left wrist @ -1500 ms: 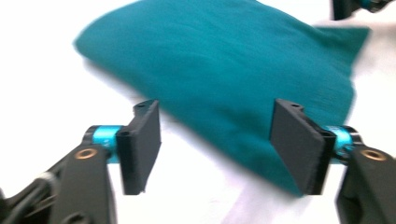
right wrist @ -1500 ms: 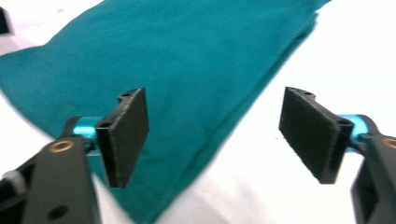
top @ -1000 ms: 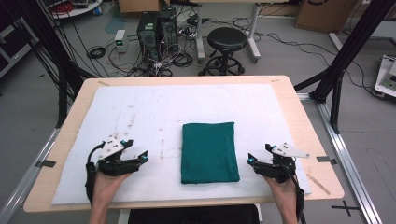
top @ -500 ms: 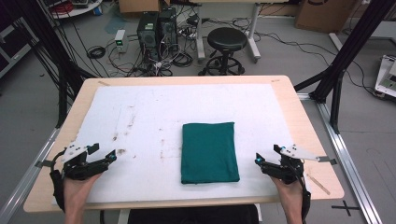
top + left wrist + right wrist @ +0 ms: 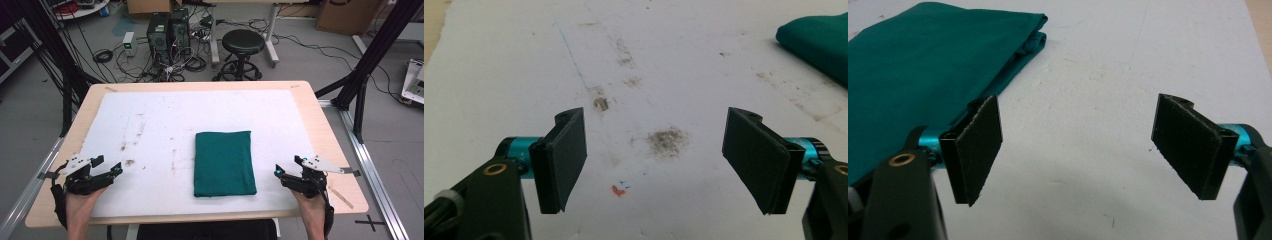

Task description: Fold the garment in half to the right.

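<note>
Cables, computer towers (image 5: 167, 30) and a black stool (image 5: 243, 47) crowded the floor beyond the far edge of the table (image 5: 330, 135), whose top was covered by a stained white sheet (image 5: 165, 125). On that sheet, a little right of centre and toward the near edge, lay a folded green cloth (image 5: 223, 163), flat and squared up. The left gripper (image 5: 107, 172) sat at the near left corner of the sheet, well apart from the cloth, its jaws spread wide with nothing between them; in the left gripper view they framed a grey smudge (image 5: 667, 141) and a small red mark (image 5: 617, 190), with the cloth (image 5: 819, 42) off to the far right. The right gripper (image 5: 286, 172) sat near the cloth's near right corner, just beside it without touching, jaws likewise wide apart and empty. In the right gripper view (image 5: 1078, 150) the cloth (image 5: 923, 75) lay to the left, its folded edge passing behind the left jaw.
</note>
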